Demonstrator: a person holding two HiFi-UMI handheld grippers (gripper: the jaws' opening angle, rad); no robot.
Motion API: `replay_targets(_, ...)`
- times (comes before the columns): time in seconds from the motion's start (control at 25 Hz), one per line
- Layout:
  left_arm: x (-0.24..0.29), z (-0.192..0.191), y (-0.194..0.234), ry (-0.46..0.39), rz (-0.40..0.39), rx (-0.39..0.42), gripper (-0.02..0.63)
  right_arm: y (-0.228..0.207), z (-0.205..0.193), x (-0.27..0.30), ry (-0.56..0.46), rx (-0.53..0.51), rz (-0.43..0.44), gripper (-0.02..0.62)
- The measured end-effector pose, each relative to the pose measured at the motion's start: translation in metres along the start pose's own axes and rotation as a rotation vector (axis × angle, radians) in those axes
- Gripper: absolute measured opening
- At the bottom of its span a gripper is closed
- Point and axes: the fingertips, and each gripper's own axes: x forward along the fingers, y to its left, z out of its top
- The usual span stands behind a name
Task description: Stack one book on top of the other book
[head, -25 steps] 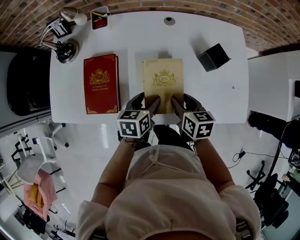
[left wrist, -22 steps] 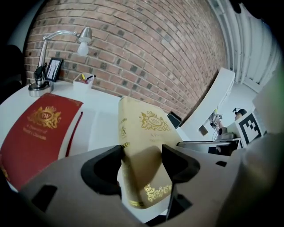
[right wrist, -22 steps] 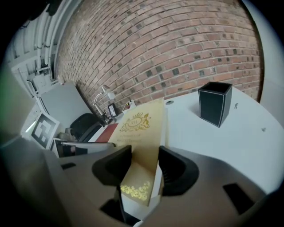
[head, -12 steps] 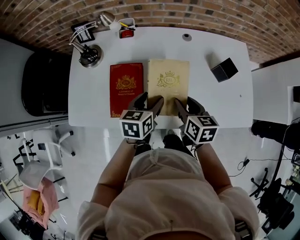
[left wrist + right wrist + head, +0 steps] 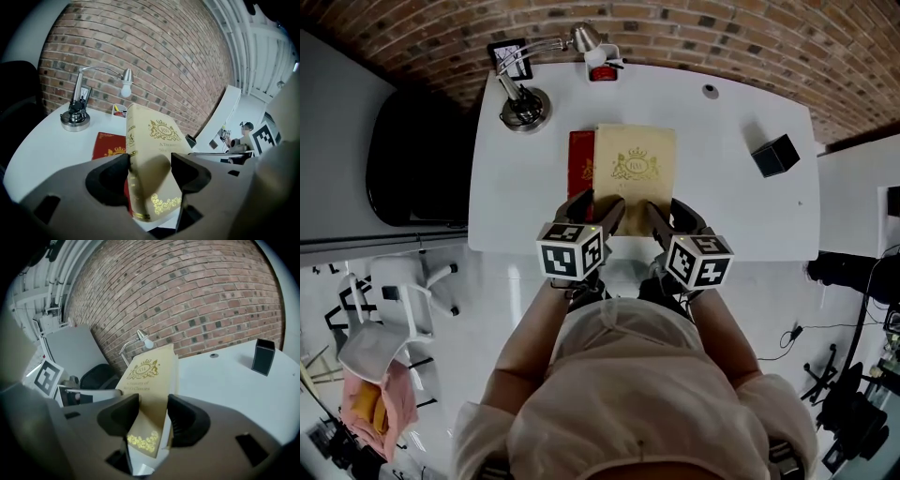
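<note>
While left gripper and right gripper pinch cream book — its edge overlaps red book.

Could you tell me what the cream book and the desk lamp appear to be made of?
Cream book: probably a hardcover bound in matt cloth or paper, with glossy gold stamping. Desk lamp: seemingly polished metal, given its silvery sheen.

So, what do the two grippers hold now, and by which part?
Both hold the cream book at its near end: the left gripper at the spine-side corner, the right gripper at the page-side corner.
</note>
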Motion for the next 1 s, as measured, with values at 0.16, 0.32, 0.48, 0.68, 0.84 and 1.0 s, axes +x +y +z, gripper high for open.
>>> replay_targets(0.16, -0.017, -0.006, 0.031, 0.010, 0.019, -0.025, 0.284, 0.026, -0.011, 0.021, 0.030, -0.012, 0.012, 0.202)
replay_targets(0.32, -0.031, -0.016, 0.056, 0.034, 0.040, -0.050, 0.283, 0.046, -0.026, 0.036, 0.062, -0.012, 0.016, 0.202)
replay_targets(0.48, -0.032, -0.025, 0.072, 0.060, 0.037, -0.063, 0.284, 0.053, -0.038, 0.047, 0.090, 0.004, 0.007, 0.202)
replay_targets(0.68, -0.028, -0.039, 0.082, 0.093, 0.021, -0.079, 0.284, 0.054, -0.051, 0.055, 0.119, 0.016, -0.006, 0.202)
replay_targets(0.84, -0.025, -0.047, 0.085, 0.121, 0.019, -0.085, 0.284, 0.051, -0.061, 0.058, 0.150, 0.028, -0.019, 0.203)
replay_targets(1.0, -0.020, -0.055, 0.089, 0.133, 0.023, -0.099, 0.284, 0.047, -0.068, 0.063, 0.173, 0.028, -0.027, 0.202)
